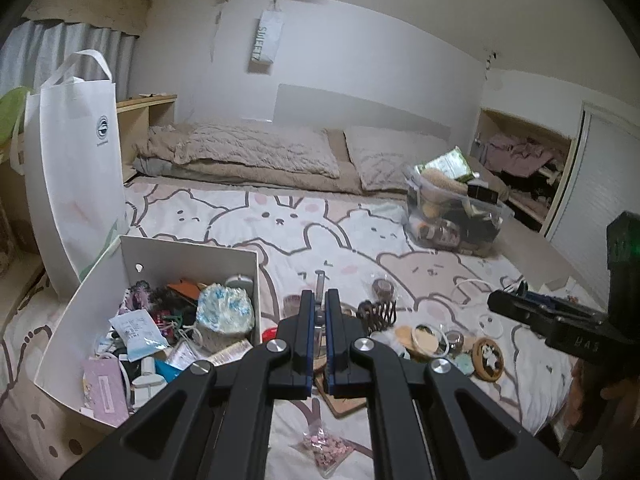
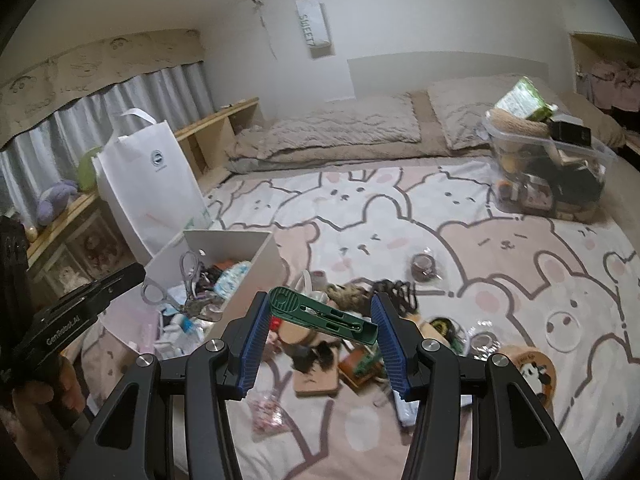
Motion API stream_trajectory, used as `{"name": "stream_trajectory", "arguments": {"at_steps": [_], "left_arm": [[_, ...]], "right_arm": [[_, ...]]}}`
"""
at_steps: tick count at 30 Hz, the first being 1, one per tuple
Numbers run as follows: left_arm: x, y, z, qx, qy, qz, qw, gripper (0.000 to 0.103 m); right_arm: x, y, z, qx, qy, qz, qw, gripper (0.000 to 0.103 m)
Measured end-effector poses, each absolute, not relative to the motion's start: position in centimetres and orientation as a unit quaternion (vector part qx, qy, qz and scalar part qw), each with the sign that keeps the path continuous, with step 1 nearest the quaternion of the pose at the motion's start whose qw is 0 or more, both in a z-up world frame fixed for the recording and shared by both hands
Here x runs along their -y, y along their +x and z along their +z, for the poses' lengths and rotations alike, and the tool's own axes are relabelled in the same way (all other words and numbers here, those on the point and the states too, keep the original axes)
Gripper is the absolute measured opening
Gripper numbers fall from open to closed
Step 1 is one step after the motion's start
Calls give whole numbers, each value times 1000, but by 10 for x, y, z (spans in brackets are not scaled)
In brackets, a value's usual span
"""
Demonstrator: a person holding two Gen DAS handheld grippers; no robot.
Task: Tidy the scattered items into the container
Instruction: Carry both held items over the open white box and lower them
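Note:
A white open box [image 1: 192, 258] holds many small items on the bed; it also shows in the right wrist view [image 2: 256, 256]. My left gripper [image 1: 319, 300] is shut on a clear scissors-like tool, whose handle [image 2: 154, 292] shows in the right wrist view over the box. My right gripper [image 2: 320, 312] is shut on a green flat clip [image 2: 324, 314], held above the scattered pile. It appears in the left wrist view [image 1: 516, 304] at the right. Scattered items lie on the bedsheet: a brown hair claw [image 1: 378, 312], a panda coaster [image 1: 486, 354], round lids [image 1: 426, 338].
A white tote bag [image 1: 76, 168] stands left of the box. A clear bin [image 1: 456, 216] full of things sits at the far right of the bed. Pillows [image 1: 260, 152] lie at the head. A pink bead packet [image 1: 326, 446] lies near the front edge.

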State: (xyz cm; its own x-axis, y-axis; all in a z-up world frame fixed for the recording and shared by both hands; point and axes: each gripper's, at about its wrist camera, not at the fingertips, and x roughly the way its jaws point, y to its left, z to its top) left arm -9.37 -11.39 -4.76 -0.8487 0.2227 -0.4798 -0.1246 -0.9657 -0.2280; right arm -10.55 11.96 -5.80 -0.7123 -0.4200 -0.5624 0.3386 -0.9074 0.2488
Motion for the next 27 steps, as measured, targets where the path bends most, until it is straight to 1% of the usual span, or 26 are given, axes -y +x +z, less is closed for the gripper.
{"name": "stream_trajectory", "arguments": {"at_steps": [12,27], "left_arm": [[160,-91,-30,100,-245,962,60,5],[231,-77,-43,112,-255,960,-1,5]], "right_arm": [[-83,-112,-34,61,299,-922,236,52],[-15,-121,-42,54,317,-903,286,52]]}}
